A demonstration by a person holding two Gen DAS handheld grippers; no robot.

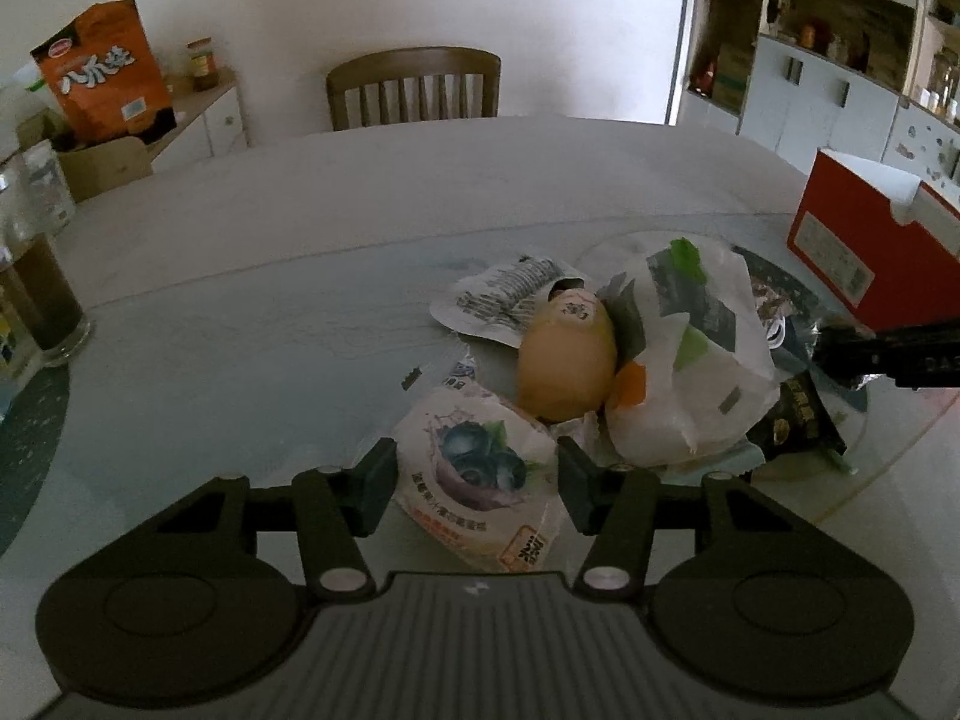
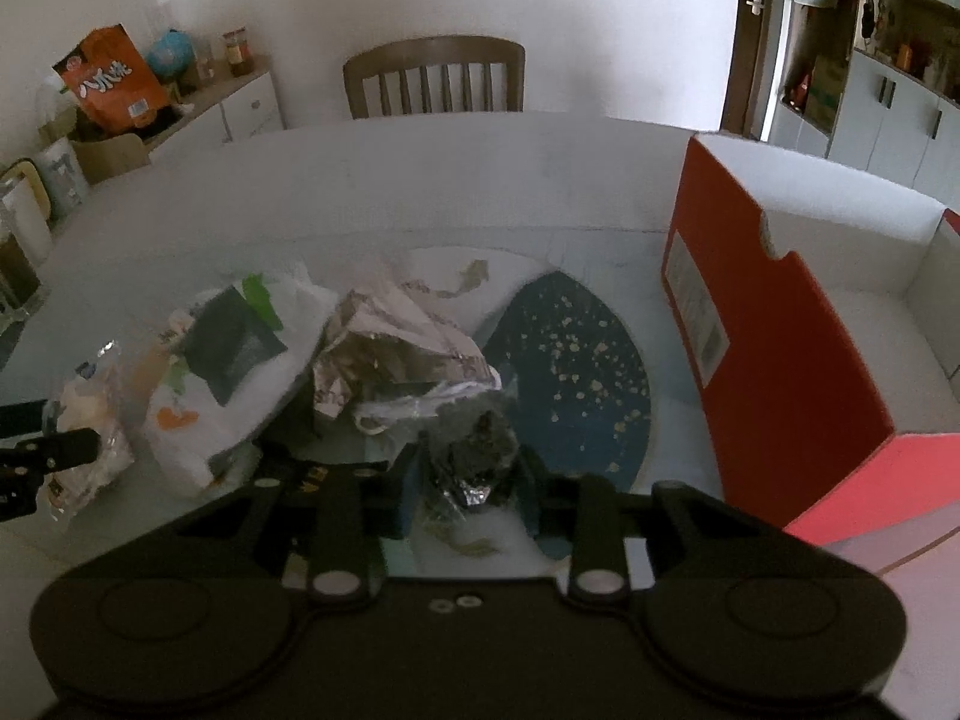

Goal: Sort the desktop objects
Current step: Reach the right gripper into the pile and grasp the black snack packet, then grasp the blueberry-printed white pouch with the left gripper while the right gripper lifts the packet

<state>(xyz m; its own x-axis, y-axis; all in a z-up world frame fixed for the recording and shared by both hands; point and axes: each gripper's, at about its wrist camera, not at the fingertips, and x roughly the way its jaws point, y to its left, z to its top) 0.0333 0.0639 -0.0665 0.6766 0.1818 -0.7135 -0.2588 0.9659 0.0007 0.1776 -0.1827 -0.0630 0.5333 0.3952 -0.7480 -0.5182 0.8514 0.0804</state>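
Note:
In the left wrist view my left gripper is shut on a blueberry snack packet, one finger on each side of it. Beyond it lie a yellow egg-shaped pack, a white printed wrapper, a white snack bag and a black packet. In the right wrist view my right gripper is shut on a dark crumpled foil wrapper. Crumpled silver foil and the white snack bag lie just beyond it. The open red box stands to the right.
The round white table has a glass top with dark speckled patches. A wooden chair stands at the far side. A jar of dark liquid is at the left edge. An orange bag sits on a side cabinet.

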